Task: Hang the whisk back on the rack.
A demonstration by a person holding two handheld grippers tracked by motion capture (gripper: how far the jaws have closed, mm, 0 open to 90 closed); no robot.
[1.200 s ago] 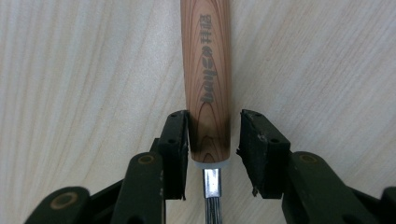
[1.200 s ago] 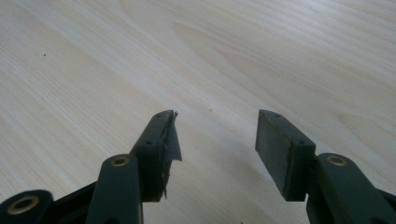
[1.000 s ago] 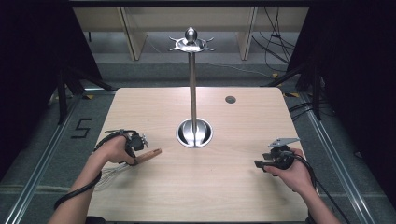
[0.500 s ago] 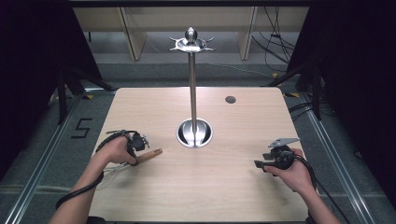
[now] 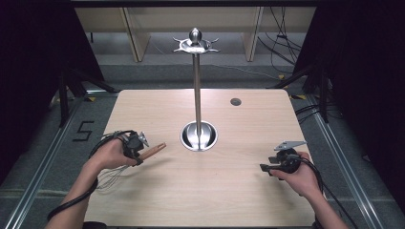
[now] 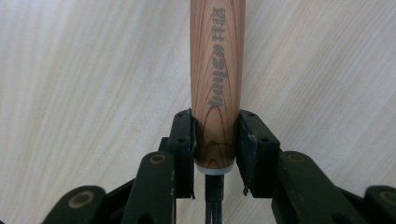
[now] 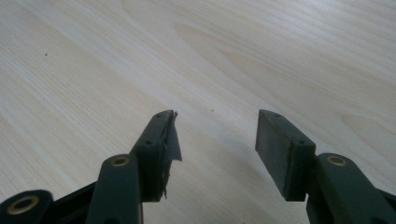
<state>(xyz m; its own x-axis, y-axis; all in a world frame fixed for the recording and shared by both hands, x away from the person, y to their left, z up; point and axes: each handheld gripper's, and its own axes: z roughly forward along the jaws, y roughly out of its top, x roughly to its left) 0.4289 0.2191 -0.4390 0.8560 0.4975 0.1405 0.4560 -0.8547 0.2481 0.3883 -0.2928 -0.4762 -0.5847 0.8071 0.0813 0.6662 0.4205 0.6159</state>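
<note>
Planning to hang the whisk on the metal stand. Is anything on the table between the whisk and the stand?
Nothing visible: bare table lies between the whisk in the left gripper and the stand.

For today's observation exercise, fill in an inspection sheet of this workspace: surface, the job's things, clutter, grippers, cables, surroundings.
Surface: light wooden table, with a small dark round spot near the far edge.
Job's things: metal stand upright at centre, hooks on top; whisk with wooden handle.
Clutter: nothing seen.
Grippers: left gripper shut on the handle, near the base cap; right gripper open, nothing between its jaws, above bare table.
Cables: one trails from each gripper; more lie on the floor beyond the table.
Surroundings: dark curtains either side, floor rails, a "5" marked on the floor.
</note>
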